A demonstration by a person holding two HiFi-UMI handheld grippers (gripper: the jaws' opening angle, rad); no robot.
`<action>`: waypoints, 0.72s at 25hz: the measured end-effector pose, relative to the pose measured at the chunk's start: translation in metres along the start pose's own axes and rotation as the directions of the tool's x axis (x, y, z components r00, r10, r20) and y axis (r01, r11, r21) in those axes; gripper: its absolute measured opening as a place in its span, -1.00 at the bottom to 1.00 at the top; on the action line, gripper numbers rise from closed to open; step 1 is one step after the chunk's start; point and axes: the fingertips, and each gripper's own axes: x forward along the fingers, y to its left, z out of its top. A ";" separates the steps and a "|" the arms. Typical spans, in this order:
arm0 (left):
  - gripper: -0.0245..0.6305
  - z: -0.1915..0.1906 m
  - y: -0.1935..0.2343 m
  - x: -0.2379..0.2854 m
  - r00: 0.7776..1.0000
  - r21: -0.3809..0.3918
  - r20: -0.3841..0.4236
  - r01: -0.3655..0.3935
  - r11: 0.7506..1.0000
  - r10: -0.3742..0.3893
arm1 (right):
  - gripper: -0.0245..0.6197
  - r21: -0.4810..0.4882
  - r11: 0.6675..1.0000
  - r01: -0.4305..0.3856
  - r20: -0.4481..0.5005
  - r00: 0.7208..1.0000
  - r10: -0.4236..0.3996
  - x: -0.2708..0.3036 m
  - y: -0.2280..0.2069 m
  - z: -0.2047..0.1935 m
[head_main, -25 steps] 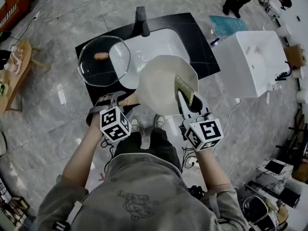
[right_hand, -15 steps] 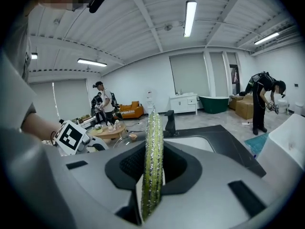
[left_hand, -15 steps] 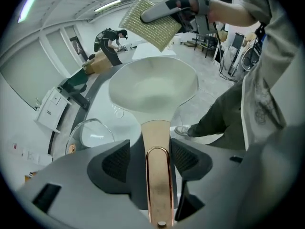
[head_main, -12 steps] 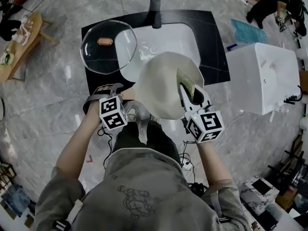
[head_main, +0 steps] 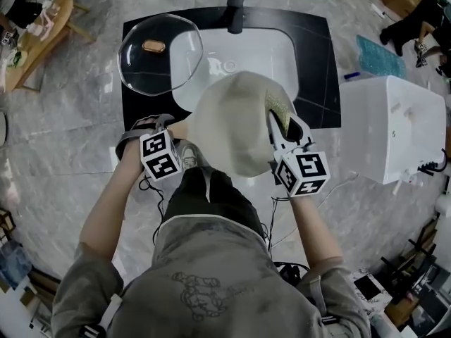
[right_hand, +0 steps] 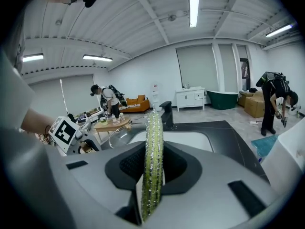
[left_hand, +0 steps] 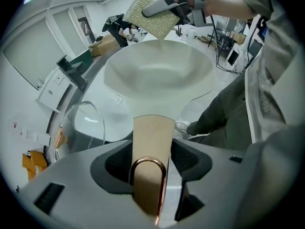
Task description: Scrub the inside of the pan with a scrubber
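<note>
Clamping pan handle, left claw, right claw pinching scrubber, black countertop, marble floor.

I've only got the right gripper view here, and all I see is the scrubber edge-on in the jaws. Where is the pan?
Observer: In the head view the pan is held in the air at the near edge of the sink, left of your jaws and out of your frame.
Operator: What's holding it?
Observer: The left gripper is shut on its handle. The left gripper view shows the handle clamped between the jaws.
Operator: Is my scrubber inside it?
Observer: The scrubber, held by the right gripper, sits at the pan's right rim. I can't tell whether it touches the inner wall.
</note>
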 end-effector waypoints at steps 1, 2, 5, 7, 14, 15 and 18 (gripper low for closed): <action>-0.15 0.000 0.001 0.001 1.000 0.002 -0.004 0.001 1.000 -0.001 | -0.70 0.001 1.000 0.016 0.002 1.000 -0.016 0.002 -0.005 -0.001; -0.17 -0.001 0.001 0.002 1.000 0.006 -0.008 0.003 1.000 -0.003 | -0.70 0.004 0.999 0.033 0.004 0.999 -0.033 0.004 -0.010 -0.003; -0.34 0.001 -0.002 0.004 1.000 0.019 -0.017 0.026 0.999 -0.025 | -0.70 0.001 0.996 0.084 0.007 0.996 -0.084 0.011 -0.025 -0.007; -0.34 0.002 -0.001 0.005 0.999 0.026 -0.016 0.035 0.999 -0.034 | -0.70 -0.017 0.993 0.120 0.010 0.993 -0.120 0.017 -0.033 -0.010; -0.36 -0.001 0.000 0.005 0.999 0.071 -0.012 0.044 0.996 -0.043 | -0.70 -0.074 0.966 0.249 -0.020 0.968 -0.251 0.045 -0.045 -0.034; -0.36 -0.001 0.000 0.005 0.999 0.080 -0.010 0.042 0.996 -0.041 | -0.70 -0.088 0.961 0.264 -0.025 0.963 -0.267 0.049 -0.046 -0.038; -0.37 0.000 0.001 0.005 0.999 0.101 -0.003 0.039 0.994 -0.039 | -0.70 -0.134 0.949 0.286 -0.042 0.955 -0.294 0.065 -0.045 -0.050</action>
